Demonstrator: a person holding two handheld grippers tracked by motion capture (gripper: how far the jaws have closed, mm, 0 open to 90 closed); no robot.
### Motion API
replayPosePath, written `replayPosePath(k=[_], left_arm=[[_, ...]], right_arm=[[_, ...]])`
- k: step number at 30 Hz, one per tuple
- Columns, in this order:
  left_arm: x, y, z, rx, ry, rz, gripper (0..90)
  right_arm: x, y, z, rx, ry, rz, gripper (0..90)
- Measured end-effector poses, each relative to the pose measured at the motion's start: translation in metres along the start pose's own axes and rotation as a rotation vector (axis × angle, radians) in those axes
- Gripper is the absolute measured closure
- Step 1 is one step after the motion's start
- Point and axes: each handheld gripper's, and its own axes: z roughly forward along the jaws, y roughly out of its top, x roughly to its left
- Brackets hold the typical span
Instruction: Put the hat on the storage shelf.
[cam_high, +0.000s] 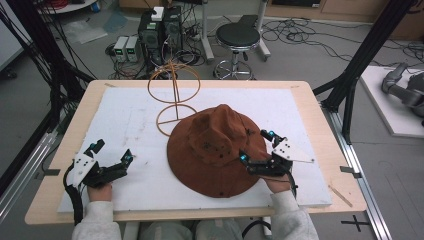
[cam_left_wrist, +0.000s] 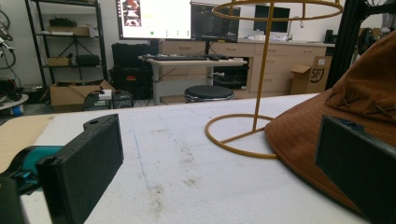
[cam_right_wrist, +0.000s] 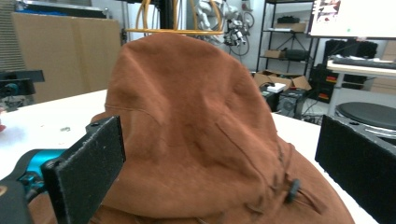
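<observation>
A brown brimmed hat (cam_high: 218, 149) lies flat on the white mat (cam_high: 130, 120), its crown (cam_right_wrist: 187, 121) rising in front of the right gripper view. A yellow wire hat stand (cam_high: 173, 97) stands upright just behind the hat's left brim; its ring base (cam_left_wrist: 238, 133) rests on the mat beside the brim (cam_left_wrist: 317, 135). My right gripper (cam_high: 256, 146) is open over the hat's right brim, jaws either side of the crown. My left gripper (cam_high: 114, 151) is open on the mat, left of the hat, holding nothing.
The mat covers a wooden table (cam_high: 320, 125). A black stool (cam_high: 238, 37) and computer boxes (cam_high: 159, 30) with cables stand on the floor beyond the far edge. Black frame posts (cam_high: 365, 55) rise at the right.
</observation>
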Motion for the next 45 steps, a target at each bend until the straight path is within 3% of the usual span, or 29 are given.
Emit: replayPosePath(k=[13, 27, 32, 38, 45], left_arm=[[0.0, 0.0, 0.0, -0.003, -0.002, 0.0, 1.8], [0.0, 0.0, 0.0, -0.002, -0.004, 0.003, 1.8], [-0.001, 0.0, 0.0, -0.002, -0.005, 0.005, 1.8], [-0.001, 0.0, 0.0, -0.002, -0.006, 0.007, 1.8], [-0.001, 0.0, 0.0, -0.003, -0.008, 0.006, 1.8]], right_arm=[[0.018, 0.004, 0.018, 0.007, 0.024, 0.0, 1.9], [0.037, 0.003, 0.04, 0.027, 0.082, 0.012, 2.0], [0.041, 0.004, 0.044, 0.029, 0.089, 0.001, 5.7], [0.043, 0.002, 0.05, 0.059, 0.088, 0.021, 7.4], [0.046, 0.001, 0.055, 0.076, 0.096, 0.008, 18.9]])
